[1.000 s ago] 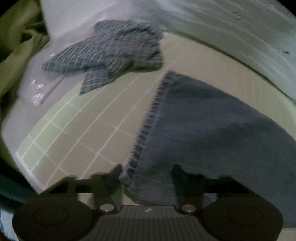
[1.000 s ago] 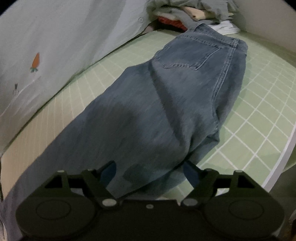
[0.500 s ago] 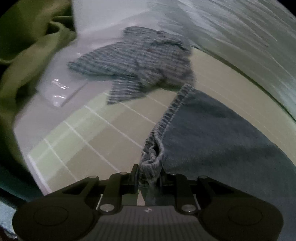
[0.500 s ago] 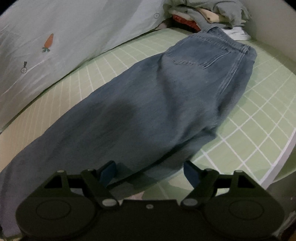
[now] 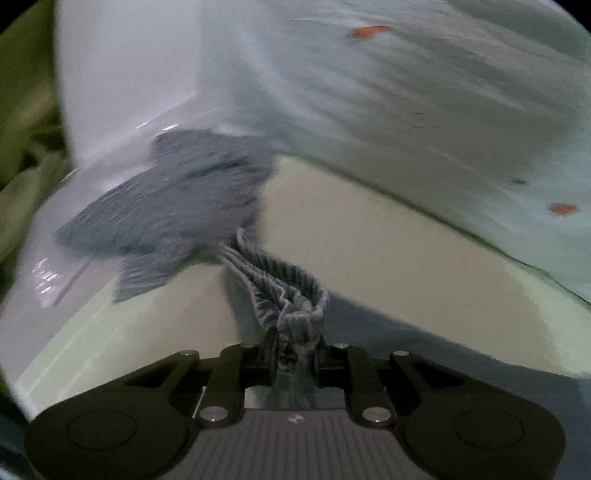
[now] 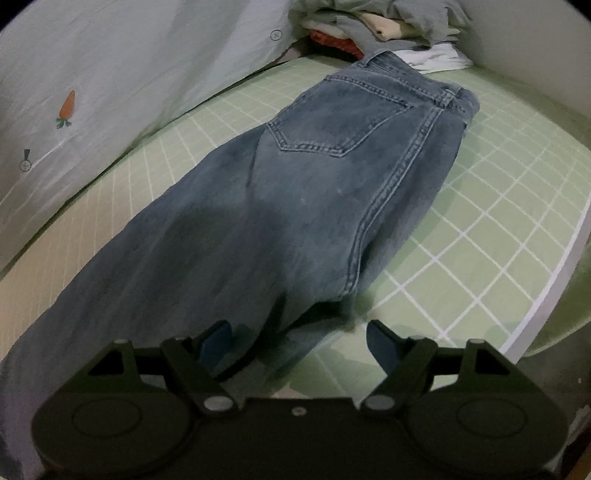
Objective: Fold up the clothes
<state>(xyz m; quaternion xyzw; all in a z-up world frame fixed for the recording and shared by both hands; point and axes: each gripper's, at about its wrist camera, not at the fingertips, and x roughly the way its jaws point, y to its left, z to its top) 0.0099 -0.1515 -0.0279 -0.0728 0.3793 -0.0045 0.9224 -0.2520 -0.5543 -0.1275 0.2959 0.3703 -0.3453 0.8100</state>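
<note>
Jeans (image 6: 295,206) hem, just pinched by closing left claw (image 5: 295,354), could slip free; right claw (image 6: 299,343) gapes empty.

Dim, flat indoor light; left wrist view smeared by motion blur, both bowed and black-cornered at the edges

The jeans (image 6: 295,221) lie lengthwise on the gridded mat (image 6: 498,229), waistband at the far end, touching a pile of clothes (image 6: 376,22) behind it. A sheet (image 6: 129,74) rises along the mat's left side. Beyond the hem (image 5: 291,299), a striped shirt (image 5: 177,206) lies partly off the mat.
</note>
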